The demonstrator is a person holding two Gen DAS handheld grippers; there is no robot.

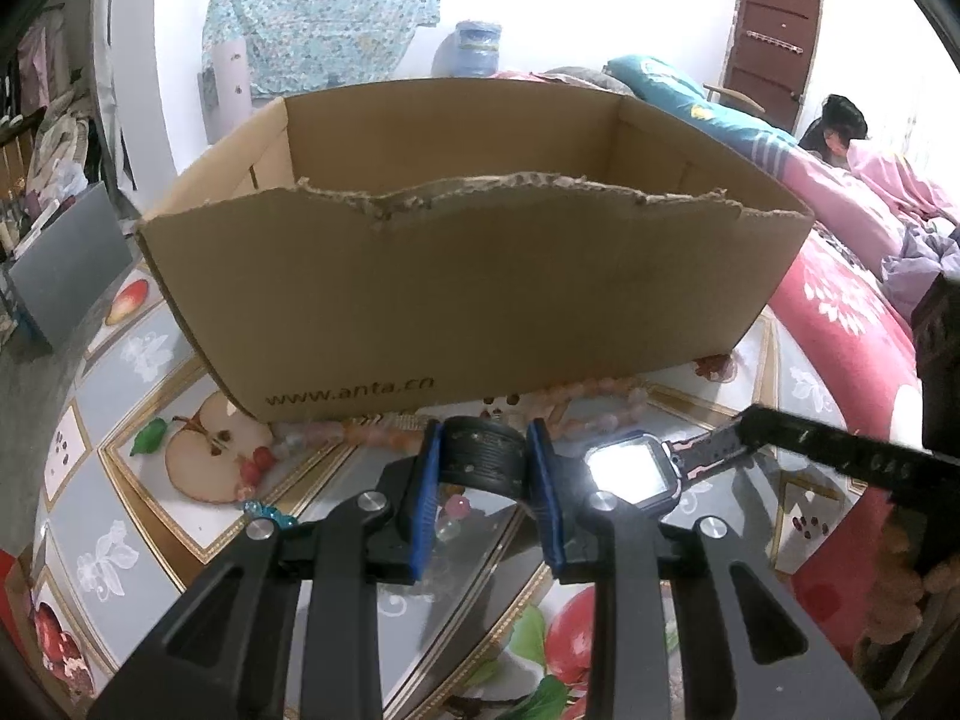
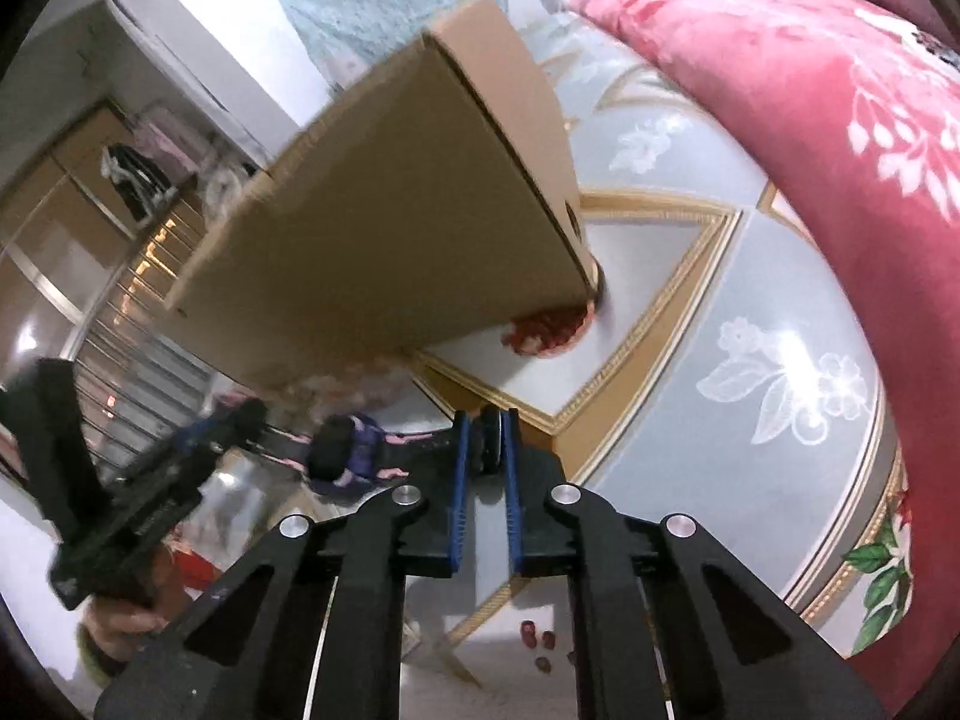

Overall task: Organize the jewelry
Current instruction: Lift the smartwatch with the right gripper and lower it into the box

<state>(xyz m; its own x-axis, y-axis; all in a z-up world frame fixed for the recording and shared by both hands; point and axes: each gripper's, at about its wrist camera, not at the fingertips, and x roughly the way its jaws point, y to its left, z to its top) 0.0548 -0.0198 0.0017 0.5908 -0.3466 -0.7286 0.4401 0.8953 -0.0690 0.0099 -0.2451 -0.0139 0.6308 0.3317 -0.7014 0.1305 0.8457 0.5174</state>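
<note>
i have the watch low in frame, left gripper pinching one strap end, right gripper clamped on the other; cardboard box behind, beads still outside.

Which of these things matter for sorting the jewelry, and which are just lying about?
Part of the job:
- watch, its strap gripped at both ends by the left tool and right tool
- bead necklaces on the table
- cardboard box, open at the top

Just lying about:
- fruit-print tablecloth
- red floral quilt
- water jug
- hanging blue cloth
</note>
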